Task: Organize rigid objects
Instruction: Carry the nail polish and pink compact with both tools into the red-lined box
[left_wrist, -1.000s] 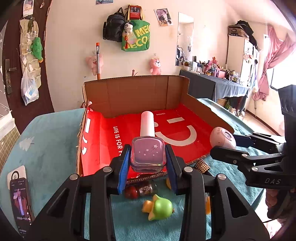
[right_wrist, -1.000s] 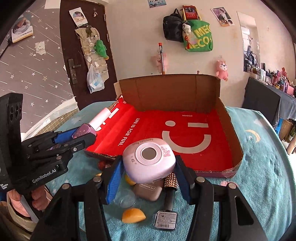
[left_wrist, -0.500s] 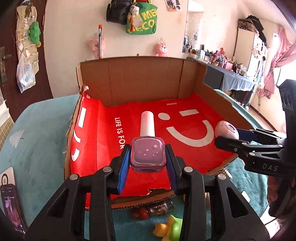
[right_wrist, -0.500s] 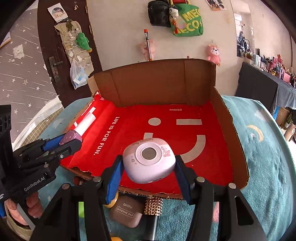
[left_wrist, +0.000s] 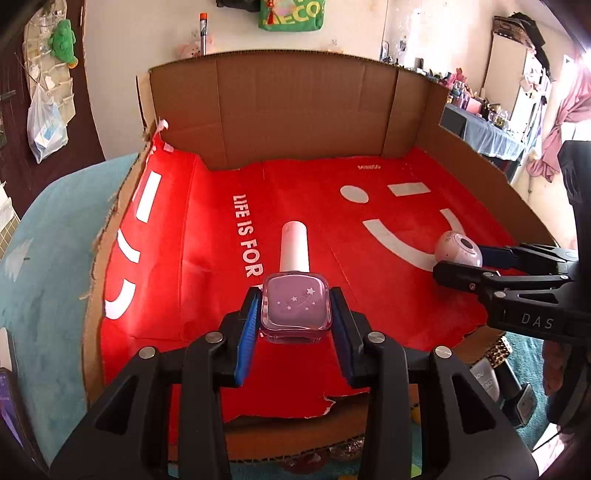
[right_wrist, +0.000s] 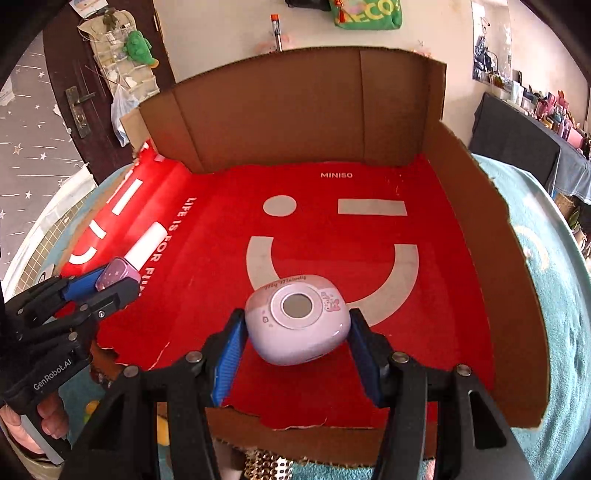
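Cardboard box (right_wrist: 399, 107) with the red printed floor is the largest thing before me, open on the near side, and both grippers hang over its floor with their loads. Next in size is the pale lilac compact case (right_wrist: 297, 325) with a round window on its lid; my right gripper (right_wrist: 295, 354) pinches it across its rounded sides, over the near middle of the floor. I judge it light and stiff, but the smooth curved plastic could slip, so holding at the widest part, as now, seems safest to me. Smallest is the nail polish bottle (left_wrist: 295, 308), square and lilac, with a white cap pointing to the far wall; my left gripper (left_wrist: 295, 325) is pressed tight on its two flat sides, over the near left part of the floor. Its body looks like glass, so I think it is small but fragile and a little heavy for its size; the flat sides give a good hold, and I would lower it gently. I cannot tell if either thing touches the floor.
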